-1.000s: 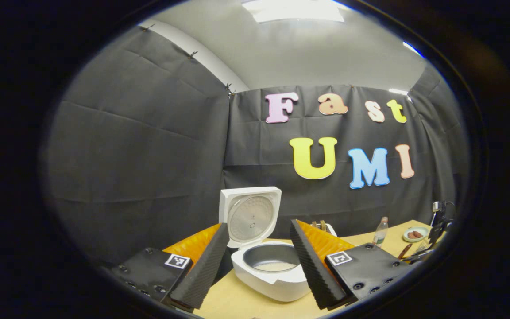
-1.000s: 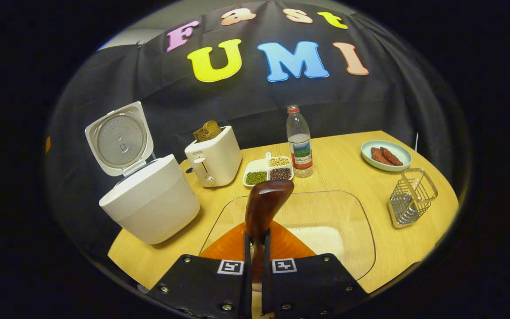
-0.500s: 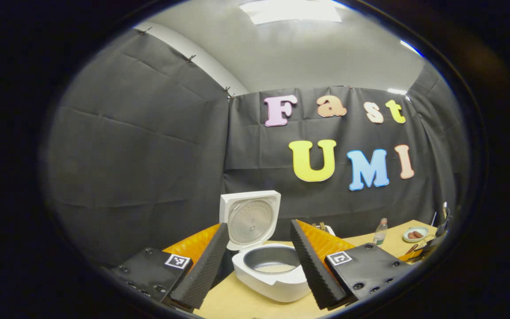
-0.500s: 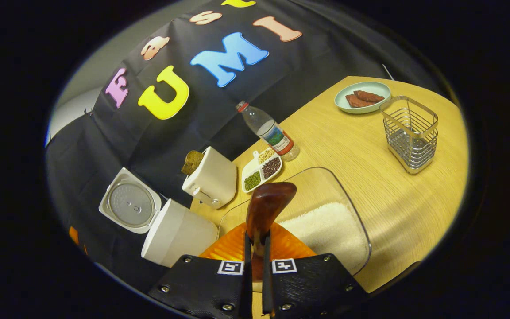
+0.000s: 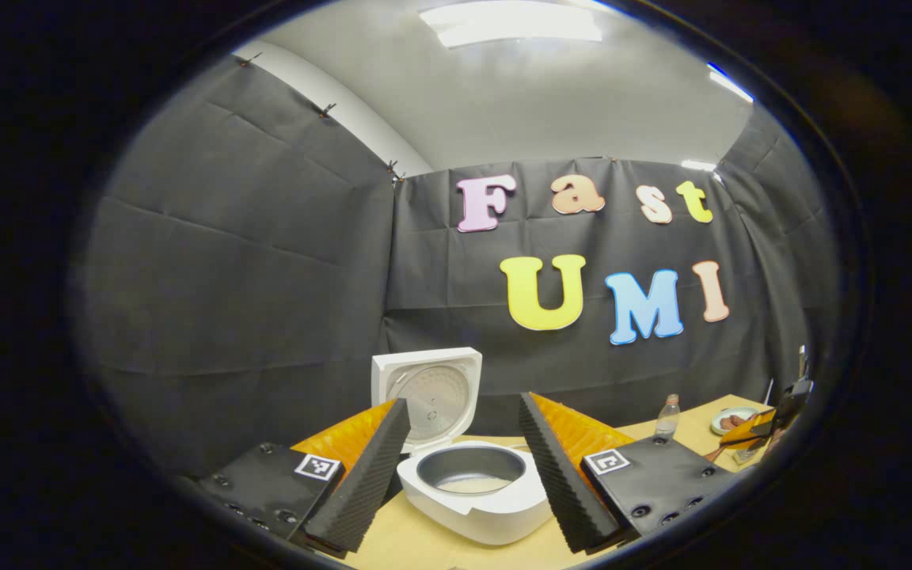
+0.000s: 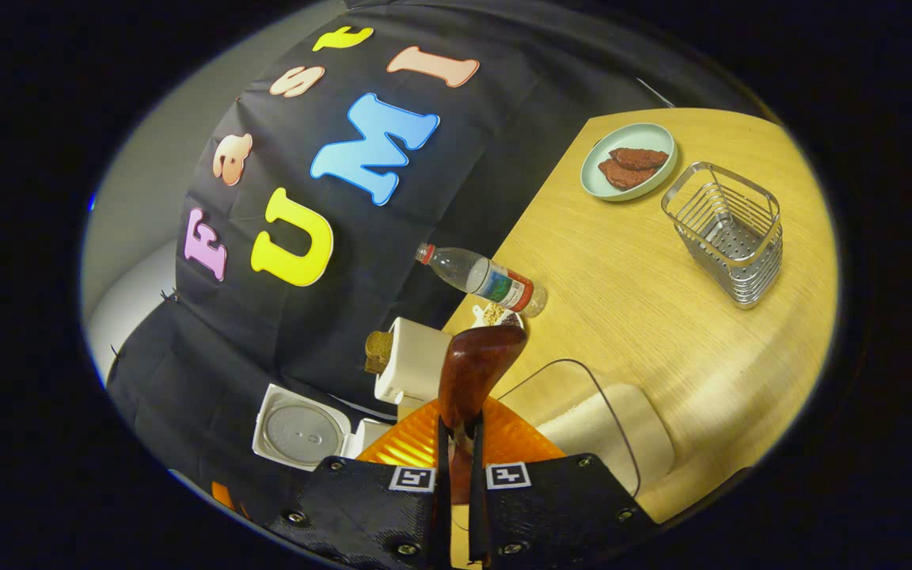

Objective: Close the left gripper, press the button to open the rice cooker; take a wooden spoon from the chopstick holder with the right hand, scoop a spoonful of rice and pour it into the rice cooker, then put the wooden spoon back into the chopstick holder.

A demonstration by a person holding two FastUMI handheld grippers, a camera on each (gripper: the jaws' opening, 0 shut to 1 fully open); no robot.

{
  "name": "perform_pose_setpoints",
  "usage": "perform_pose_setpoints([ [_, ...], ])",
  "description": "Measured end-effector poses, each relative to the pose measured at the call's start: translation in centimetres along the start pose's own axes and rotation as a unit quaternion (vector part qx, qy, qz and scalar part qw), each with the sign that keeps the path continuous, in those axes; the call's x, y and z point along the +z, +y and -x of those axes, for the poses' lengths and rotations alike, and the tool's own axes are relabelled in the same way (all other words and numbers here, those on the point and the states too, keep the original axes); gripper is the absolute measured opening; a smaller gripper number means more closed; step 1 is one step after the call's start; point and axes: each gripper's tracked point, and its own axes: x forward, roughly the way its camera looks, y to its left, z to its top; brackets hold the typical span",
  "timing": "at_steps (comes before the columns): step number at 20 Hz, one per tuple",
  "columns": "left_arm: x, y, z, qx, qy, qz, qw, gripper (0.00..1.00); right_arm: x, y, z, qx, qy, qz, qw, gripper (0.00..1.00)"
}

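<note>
Table (image 6: pixel 662 269): wooden spoon (image 6: pixel 472 372) clamped; rice cooker (image 5: pixel 472 491) open.

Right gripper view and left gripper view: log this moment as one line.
cooker: lid open | right gripper: shut on spoon, tilted by rice tray | left gripper: open, idle | holder: no spoon inside

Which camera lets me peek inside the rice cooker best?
The left gripper view: the rice cooker sits straight ahead with its lid up, so you see down into the grey pot. The right gripper view catches just its open lid at the bottom edge.
</note>
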Motion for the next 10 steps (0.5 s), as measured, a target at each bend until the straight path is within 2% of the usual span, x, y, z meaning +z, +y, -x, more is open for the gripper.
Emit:
perform_pose_setpoints([
  [5,-0.9,0.3,0.5,0.002,0.003,0.005,1.0,0.96,-0.4,4.5,-1.1,0.035,0.016,0.003,0.999,0.09],
  [10,-2.1,2.3,0.7,0.02,0.013,0.011,1.0,0.96,-1.8,9.2,-3.6,0.065,0.036,0.003,0.997,0.09],
])
